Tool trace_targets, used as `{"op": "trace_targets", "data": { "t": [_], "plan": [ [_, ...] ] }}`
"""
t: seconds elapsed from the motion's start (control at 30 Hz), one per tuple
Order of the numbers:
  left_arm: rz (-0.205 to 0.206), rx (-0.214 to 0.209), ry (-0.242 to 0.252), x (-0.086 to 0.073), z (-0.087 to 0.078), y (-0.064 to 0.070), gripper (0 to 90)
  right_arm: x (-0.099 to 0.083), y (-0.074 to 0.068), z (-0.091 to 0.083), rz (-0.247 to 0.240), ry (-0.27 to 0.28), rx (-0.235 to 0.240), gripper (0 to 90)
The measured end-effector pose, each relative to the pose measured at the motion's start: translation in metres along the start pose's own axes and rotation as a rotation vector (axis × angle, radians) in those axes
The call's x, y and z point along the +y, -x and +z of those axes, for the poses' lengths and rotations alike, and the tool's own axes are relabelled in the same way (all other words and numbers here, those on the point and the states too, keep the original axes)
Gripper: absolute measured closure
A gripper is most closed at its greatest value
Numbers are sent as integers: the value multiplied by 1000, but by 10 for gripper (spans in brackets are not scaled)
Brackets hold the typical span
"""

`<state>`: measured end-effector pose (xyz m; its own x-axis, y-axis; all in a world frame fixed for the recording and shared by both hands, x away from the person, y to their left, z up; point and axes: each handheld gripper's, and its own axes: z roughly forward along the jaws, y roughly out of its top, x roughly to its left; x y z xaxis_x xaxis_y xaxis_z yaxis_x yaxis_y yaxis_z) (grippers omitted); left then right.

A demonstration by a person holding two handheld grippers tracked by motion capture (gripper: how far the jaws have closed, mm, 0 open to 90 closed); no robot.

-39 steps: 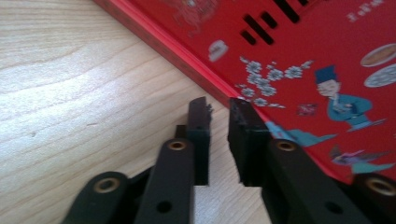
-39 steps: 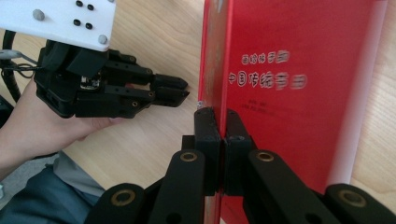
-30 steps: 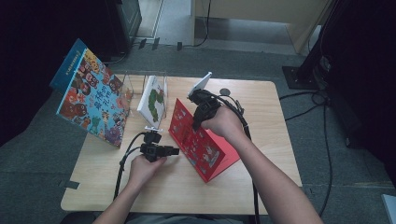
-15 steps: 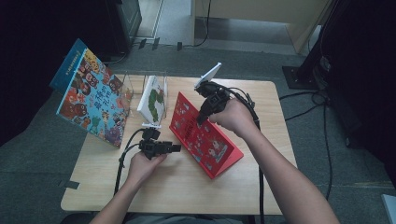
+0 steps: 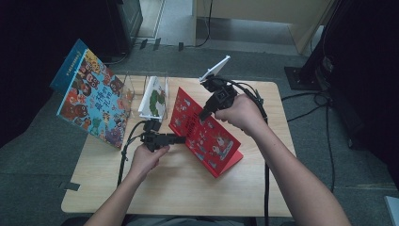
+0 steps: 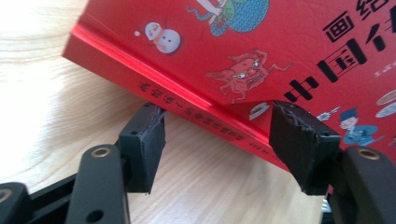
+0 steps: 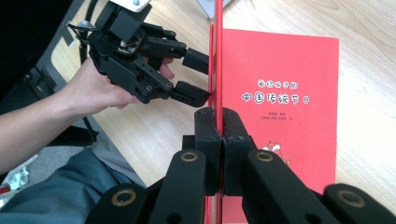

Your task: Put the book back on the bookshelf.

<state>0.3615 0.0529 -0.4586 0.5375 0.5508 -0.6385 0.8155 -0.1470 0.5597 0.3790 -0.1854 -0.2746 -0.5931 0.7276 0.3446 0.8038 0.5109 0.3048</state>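
High view: a red book [image 5: 207, 134] stands half-open on the wooden table [image 5: 188, 188], with one hand-held gripper on each side of it

Right gripper [image 5: 205, 114] is clamped on the book's raised front cover near its top edge; in the right gripper view its jaws are pressed together on the thin red board, and the opened title page lies flat beyond it. Left gripper [image 5: 181, 139] sits at the book's left side, low by the table, with its jaws spread wide; in the left gripper view the book's lower edge and spine [image 6: 196, 112] lie between the two pads without being squeezed. Left of the red book stand a white-and-green book [image 5: 154, 98] in a clear holder, and farther left a large colourful picture book [image 5: 91, 101] leaning off the table's edge
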Motion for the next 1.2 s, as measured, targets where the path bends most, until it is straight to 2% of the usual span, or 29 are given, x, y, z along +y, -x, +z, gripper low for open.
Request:
{"op": "trace_targets", "data": {
  "t": [0.07,0.13,0.23,0.33,0.37,0.43,0.5,0.53,0.6,0.67,0.73,0.77,0.8,0.83,0.87,0.9,0.93,0.97,1.0,1.03,1.07,1.1,1.13,1.2],
  "plan": [
    [-11,-4,2,1,0,0,356,-1,1,0,2,8,13,884],
    [-3,-5,-3,1,-1,0,348,-3,3,0,-2,15,24,882],
    [-41,-50,-12,4,-3,-3,319,-7,5,0,-16,31,59,878],
    [13,-41,12,9,-10,0,314,-15,8,-2,-24,71,114,866],
    [20,-60,22,12,-12,0,300,-18,10,-5,-31,89,141,864],
    [29,-132,0,18,-14,-4,232,-25,12,-9,-62,118,176,862],
    [82,-139,-10,24,-18,0,213,-32,12,-12,-109,148,202,852],
    [110,-121,-7,25,-20,3,217,-35,12,-13,-128,157,224,847],
    [223,-39,40,25,-29,14,245,-41,14,-15,-168,178,238,847],
    [287,-10,76,24,-39,18,348,-50,22,-18,-204,229,266,856],
    [310,-45,64,26,-45,16,445,-59,32,-16,-241,239,255,873],
    [322,-62,56,27,-47,17,473,-64,37,-13,-270,244,267,882],
    [337,-82,53,27,-49,18,484,-68,41,-10,-273,253,274,884],
    [362,-93,57,28,-52,20,490,-73,45,-8,-301,268,302,884],
    [380,-123,64,28,-54,24,504,-78,50,-5,-318,289,311,888],
    [399,-143,59,29,-55,26,510,-82,57,0,-319,303,348,888],
    [422,-188,55,31,-56,30,512,-86,59,3,-345,318,360,888],
    [437,-237,92,32,-59,33,549,-89,61,9,-382,336,365,887],
    [448,-267,128,34,-65,36,612,-90,63,14,-403,342,368,878],
    [506,-295,154,37,-71,41,679,-90,64,19,-411,343,359,826],
    [535,-291,141,40,-74,47,745,-87,67,25,-385,332,329,787],
    [539,-288,128,42,-76,51,770,-85,68,28,-368,311,346,756],
    [553,-266,109,44,-77,54,774,-85,68,30,-377,307,337,746],
    [611,-221,95,45,-80,57,784,-85,67,34,-377,314,299,723]
  ]
}}
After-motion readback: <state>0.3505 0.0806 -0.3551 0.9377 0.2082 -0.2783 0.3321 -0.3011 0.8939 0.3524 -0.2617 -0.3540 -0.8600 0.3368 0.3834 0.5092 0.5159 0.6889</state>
